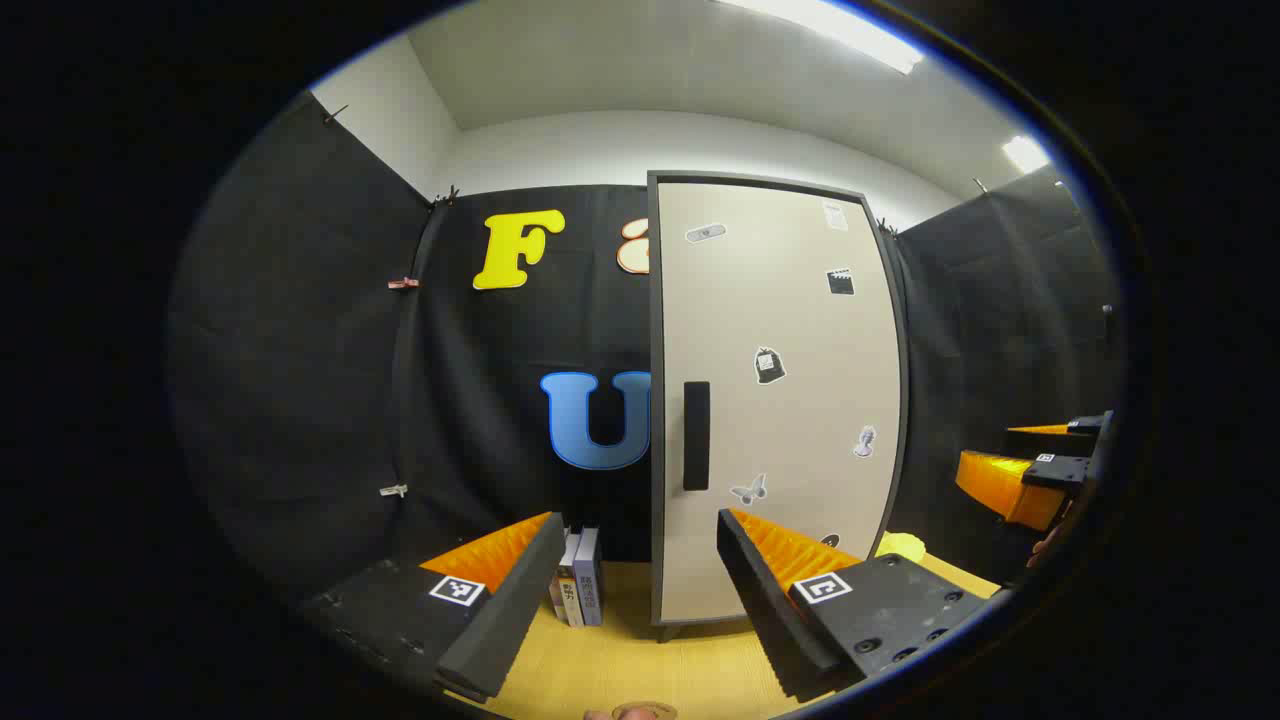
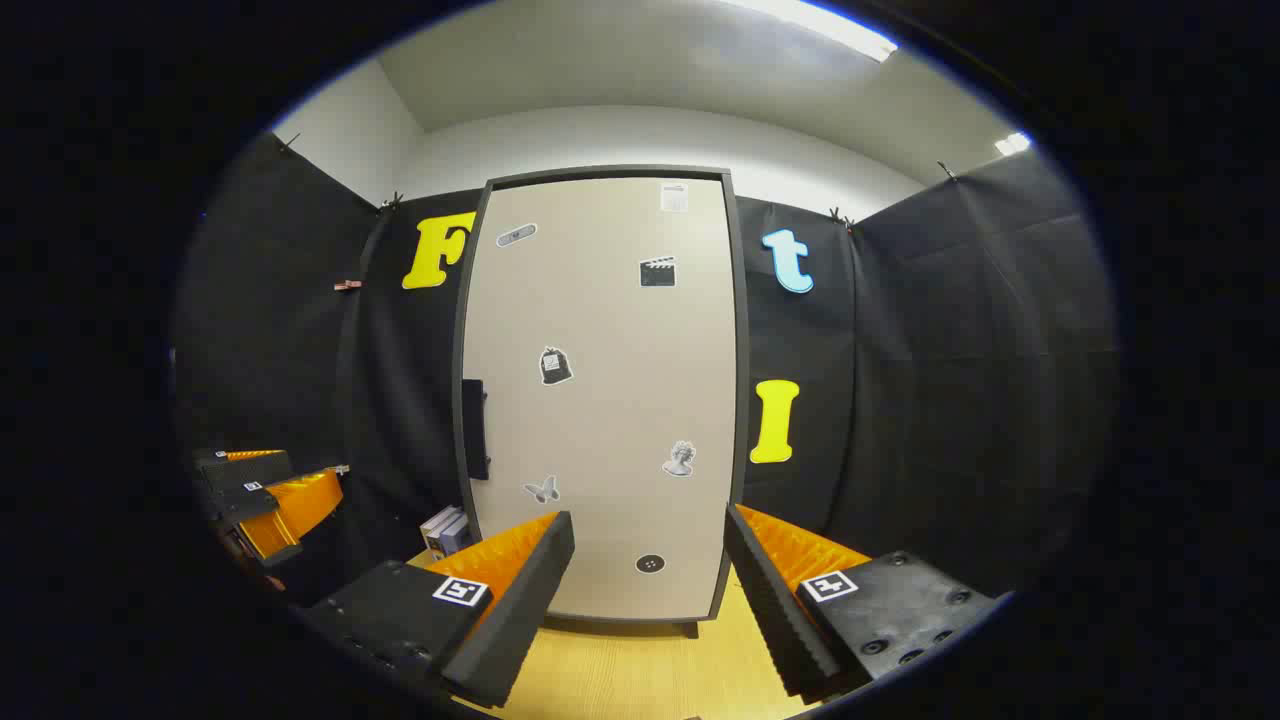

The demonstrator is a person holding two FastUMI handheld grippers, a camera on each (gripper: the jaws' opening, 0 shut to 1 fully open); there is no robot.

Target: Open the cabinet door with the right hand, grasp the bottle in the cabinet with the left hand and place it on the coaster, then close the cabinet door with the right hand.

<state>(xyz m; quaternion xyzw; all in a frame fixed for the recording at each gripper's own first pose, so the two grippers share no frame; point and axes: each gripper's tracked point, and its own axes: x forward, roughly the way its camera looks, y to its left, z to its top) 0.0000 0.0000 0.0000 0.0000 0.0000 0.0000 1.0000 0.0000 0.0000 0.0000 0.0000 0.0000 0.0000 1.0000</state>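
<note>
- Two grippers point at a tall cabinet standing on a wooden tabletop (image 2: pixel 640 670), its pale door (image 2: pixel 610 400) shut inside a dark frame.
- Left gripper (image 1: pixel 640 600) has its fingers spread wide with nothing between them; it faces the door's left edge, where the dark vertical handle (image 1: pixel 696 435) sits.
- Right gripper (image 2: pixel 650 600) is likewise wide apart and holds nothing, aimed at the lower middle of the door, clear of it.
- Small stickers dot the door panel, among them a butterfly (image 2: pixel 541 489) near the bottom.
- Several books (image 1: pixel 580 585) stand upright on the tabletop just left of the cabinet.
- With the door shut, the bottle cannot be seen; a yellow-green object (image 1: pixel 903 545) lies low to the cabinet's right, too hidden to identify.
</note>
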